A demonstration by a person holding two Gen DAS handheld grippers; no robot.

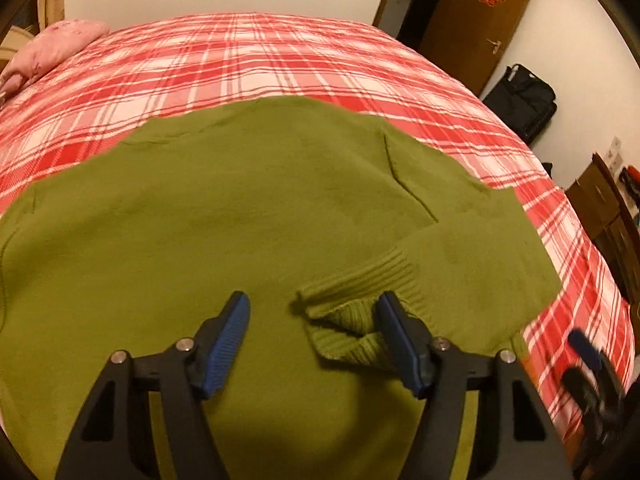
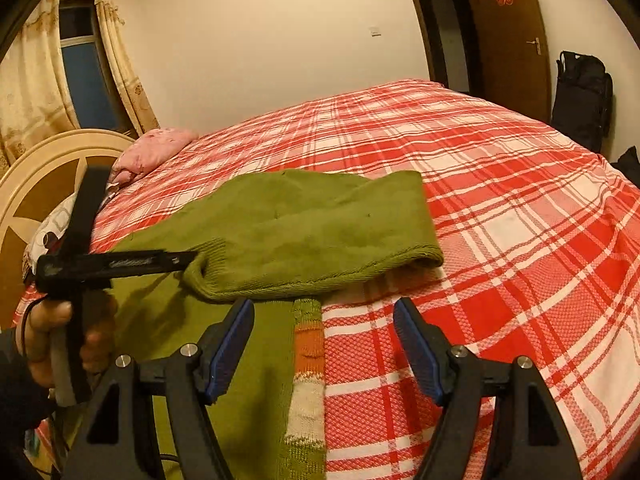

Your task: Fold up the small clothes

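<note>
A green knitted sweater (image 1: pixel 208 216) lies spread on the bed. One sleeve is folded across its body, and the sleeve's ribbed cuff (image 1: pixel 352 312) rests between the fingers of my left gripper (image 1: pixel 318 328). The cuff lies against the right pad (image 1: pixel 400 340), while the left pad is clear of it, so the gripper is open. In the right wrist view my right gripper (image 2: pixel 324 332) is open above the sweater's edge, where a striped orange and white band (image 2: pixel 308 364) shows. The folded sleeve (image 2: pixel 320 232) lies just beyond it. A hand (image 2: pixel 56 332) holds the left gripper (image 2: pixel 188 258) at the left.
The bed has a red and white plaid cover (image 2: pixel 500 216). A pink pillow (image 2: pixel 156 148) and a cream headboard (image 2: pixel 48 168) are at its far left end. A brown door (image 2: pixel 516 40) and a black bag (image 2: pixel 580 96) stand past the bed. Wooden drawers (image 1: pixel 608 204) are at the right.
</note>
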